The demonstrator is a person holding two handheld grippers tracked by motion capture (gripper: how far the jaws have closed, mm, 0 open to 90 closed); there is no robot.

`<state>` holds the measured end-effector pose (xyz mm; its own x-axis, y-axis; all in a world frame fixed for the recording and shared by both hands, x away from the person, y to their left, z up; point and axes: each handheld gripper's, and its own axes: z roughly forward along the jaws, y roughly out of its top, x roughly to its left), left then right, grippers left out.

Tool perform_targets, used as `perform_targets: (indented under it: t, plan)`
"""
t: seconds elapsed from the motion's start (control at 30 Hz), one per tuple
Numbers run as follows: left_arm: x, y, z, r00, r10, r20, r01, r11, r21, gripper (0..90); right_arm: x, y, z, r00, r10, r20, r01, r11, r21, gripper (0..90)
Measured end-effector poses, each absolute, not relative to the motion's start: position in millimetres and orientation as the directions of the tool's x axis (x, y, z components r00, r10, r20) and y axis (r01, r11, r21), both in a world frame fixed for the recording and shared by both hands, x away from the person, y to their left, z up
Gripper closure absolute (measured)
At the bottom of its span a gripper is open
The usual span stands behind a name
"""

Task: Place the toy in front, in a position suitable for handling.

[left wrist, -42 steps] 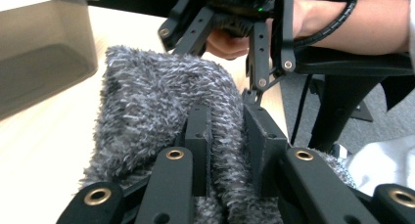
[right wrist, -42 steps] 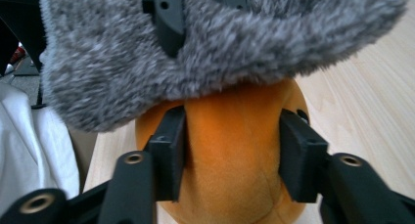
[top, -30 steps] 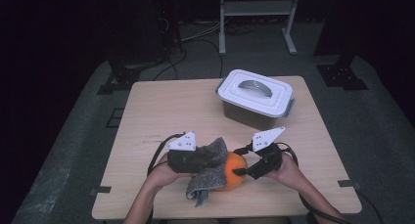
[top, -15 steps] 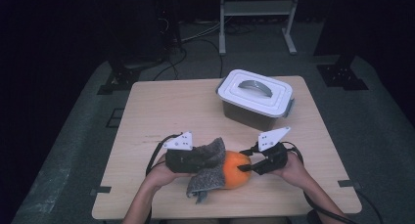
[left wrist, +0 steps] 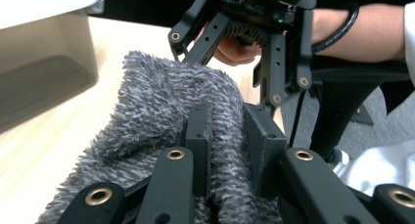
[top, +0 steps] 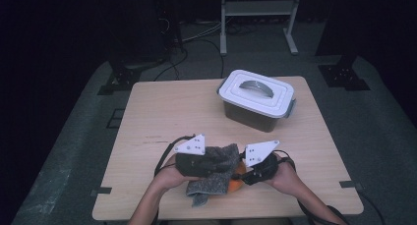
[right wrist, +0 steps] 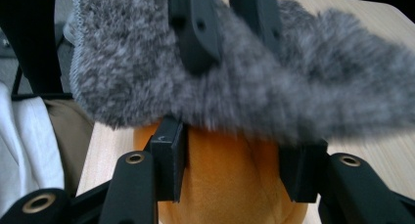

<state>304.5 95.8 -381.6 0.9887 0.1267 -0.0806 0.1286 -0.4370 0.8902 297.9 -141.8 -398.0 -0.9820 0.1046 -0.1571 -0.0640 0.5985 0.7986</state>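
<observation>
Leftmost, the left gripper (top: pixel 223 161) has its jaws pinched tight on one shaggy grey cloth (top: pixel 211 183) draped at the table's (top: pixel 162 112) near edge. Just right, the right gripper (top: pixel 244 173) has been closing, its jaws now flanking one smooth, rounded orange soft toy (right wrist: pixel 230 180); the right gripper view shows that grip beneath the cloth. Farther right stands one lidded plastic box (top: pixel 255 99)

On the tabletop (top: pixel 162 112), the left claw (top: pixel 216 162) holds a fuzzy grey cloth (top: pixel 214 181) at the near edge. The right claw (top: pixel 244 172), whose jaws have just been closing, reaches an orange object (top: pixel 236 184) peeking from beneath it. A lidded white container (top: pixel 256 98) stands farther back.
</observation>
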Motion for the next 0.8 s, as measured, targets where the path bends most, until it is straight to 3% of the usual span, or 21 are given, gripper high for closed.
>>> perform_targets:
  t: [0.3,0.47,0.6,0.63,0.73,0.8]
  plan:
    - [315,119,-391,0.974,0.193,-0.116,0.188,-0.419,0.888,74.0,315,-163,-407,-0.99,0.121,-0.067,0.014,0.568,0.823,53.6]
    - [321,134,-400,0.966,0.204,-0.158,0.228,-0.389,0.893,73.8,331,-182,-416,-0.987,0.155,0.029,0.109,0.543,0.832,52.2]
    - [321,129,-402,0.966,0.197,-0.166,0.232,-0.386,0.893,73.9,332,-179,-412,-0.982,0.178,0.064,0.151,0.534,0.832,35.7]
    - [320,127,-402,0.968,0.187,-0.17,0.231,-0.38,0.896,73.9,329,-174,-407,-0.98,0.191,0.055,0.15,0.528,0.836,26.7]
    - [319,120,-401,0.974,0.159,-0.163,0.213,-0.385,0.898,73.9,325,-166,-403,-0.983,0.18,0.038,0.129,0.526,0.84,25.8]
    - [318,117,-401,0.976,0.157,-0.151,0.203,-0.403,0.893,73.8,321,-158,-404,-0.988,0.155,0.008,0.094,0.554,0.827,32.0]
